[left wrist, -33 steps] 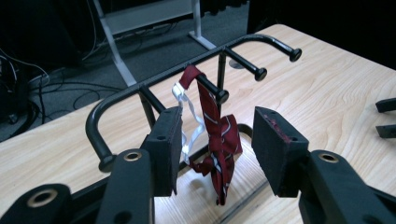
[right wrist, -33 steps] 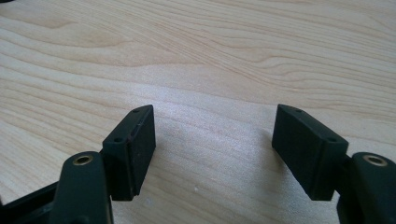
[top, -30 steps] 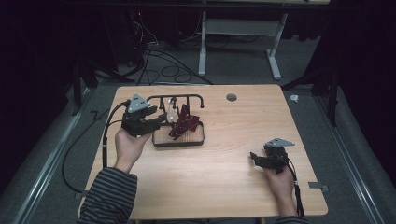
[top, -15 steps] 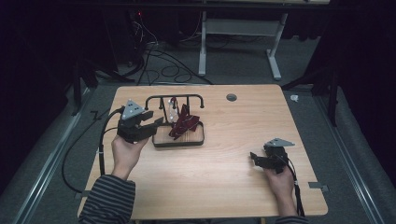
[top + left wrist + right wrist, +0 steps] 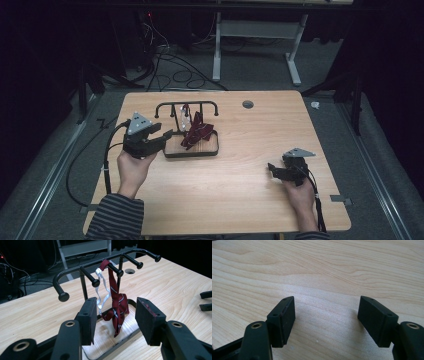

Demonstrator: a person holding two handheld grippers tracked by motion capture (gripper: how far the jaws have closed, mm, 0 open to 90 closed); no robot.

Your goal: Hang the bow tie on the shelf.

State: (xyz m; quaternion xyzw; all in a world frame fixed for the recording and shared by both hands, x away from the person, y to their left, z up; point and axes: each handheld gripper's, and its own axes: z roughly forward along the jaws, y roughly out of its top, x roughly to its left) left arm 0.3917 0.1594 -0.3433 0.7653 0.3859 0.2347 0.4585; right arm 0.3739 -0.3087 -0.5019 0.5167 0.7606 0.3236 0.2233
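We see the left gripper (image 5: 115,322) half open and empty; beyond its fingers, the red tie (image 5: 117,302) hangs from a rack (image 5: 75,267) peg, a white strap (image 5: 101,290) just beside it. The right gripper (image 5: 325,320) gapes over bare table (image 5: 337,270).

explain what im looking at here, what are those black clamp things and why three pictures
A person sits at a wooden table with a hand-held two-jaw gripper in each hand. One picture looks down from above; the other two come from cameras riding on each gripper, looking along its black jaws. The left gripper is open, holding nothing, aimed at a black rack whose peg carries a dark red tie and a white strap. The right gripper is open too, empty, low over bare wood.
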